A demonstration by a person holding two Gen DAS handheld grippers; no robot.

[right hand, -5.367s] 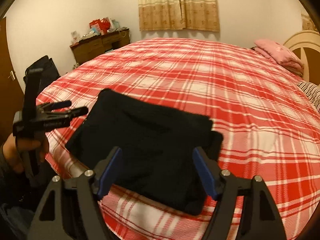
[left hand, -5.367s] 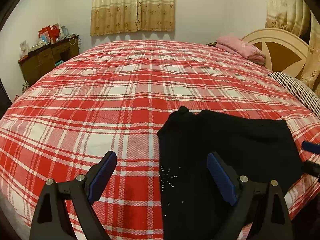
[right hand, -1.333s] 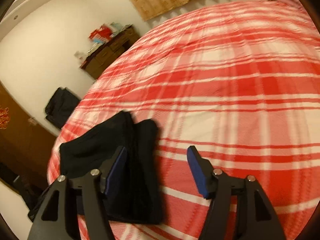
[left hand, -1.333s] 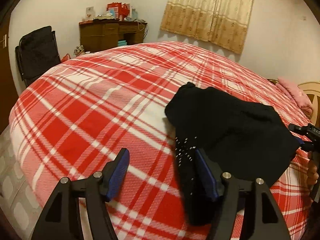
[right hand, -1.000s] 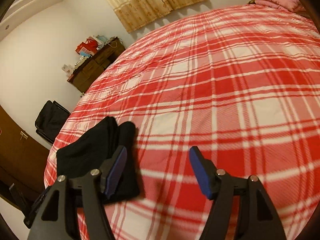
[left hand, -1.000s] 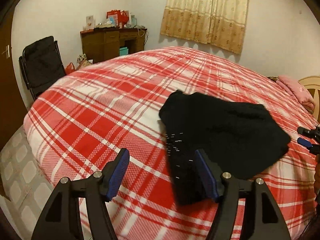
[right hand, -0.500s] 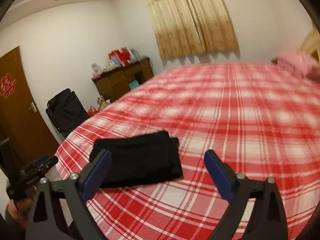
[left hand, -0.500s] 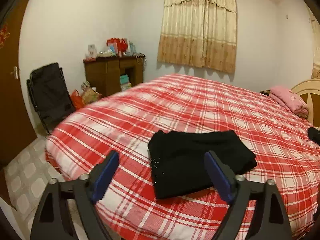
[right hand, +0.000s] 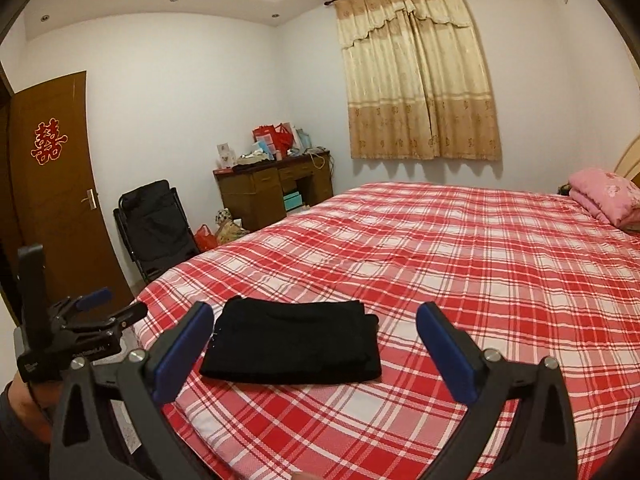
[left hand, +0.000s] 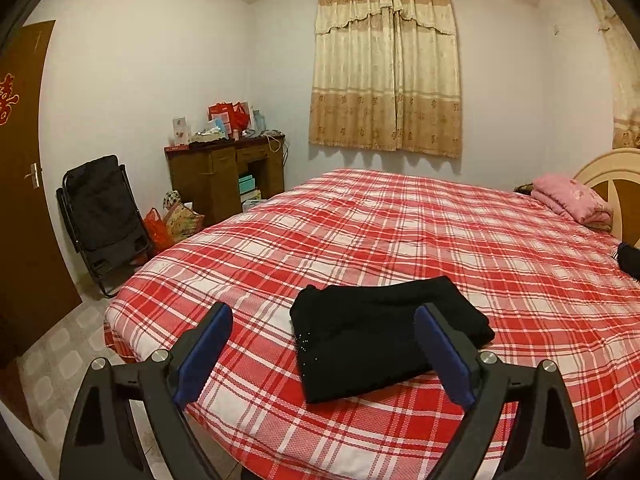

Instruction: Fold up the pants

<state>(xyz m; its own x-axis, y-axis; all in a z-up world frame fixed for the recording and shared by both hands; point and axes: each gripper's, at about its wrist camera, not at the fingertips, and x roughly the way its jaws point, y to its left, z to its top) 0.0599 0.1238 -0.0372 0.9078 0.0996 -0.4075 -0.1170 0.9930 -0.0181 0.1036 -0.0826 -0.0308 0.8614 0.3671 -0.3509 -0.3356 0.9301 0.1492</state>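
Observation:
The black pants (left hand: 384, 332) lie folded into a compact rectangle near the front corner of the bed; they also show in the right wrist view (right hand: 294, 342). My left gripper (left hand: 322, 344) is open and empty, held back from the bed and above the pants. My right gripper (right hand: 314, 346) is open and empty, also held back with the pants seen between its blue pads. The left gripper (right hand: 108, 308) shows at the left of the right wrist view, off the bed's corner.
The bed has a red plaid cover (left hand: 460, 240). A pink folded blanket (left hand: 572, 198) lies by the headboard. A black folding chair (left hand: 102, 216), bags and a wooden desk (left hand: 224, 176) stand by the far wall. A brown door (right hand: 52, 184) is at the left.
Both grippers have pulled back and up from the bed, so the folded pants look smaller and farther away. The pants lie still.

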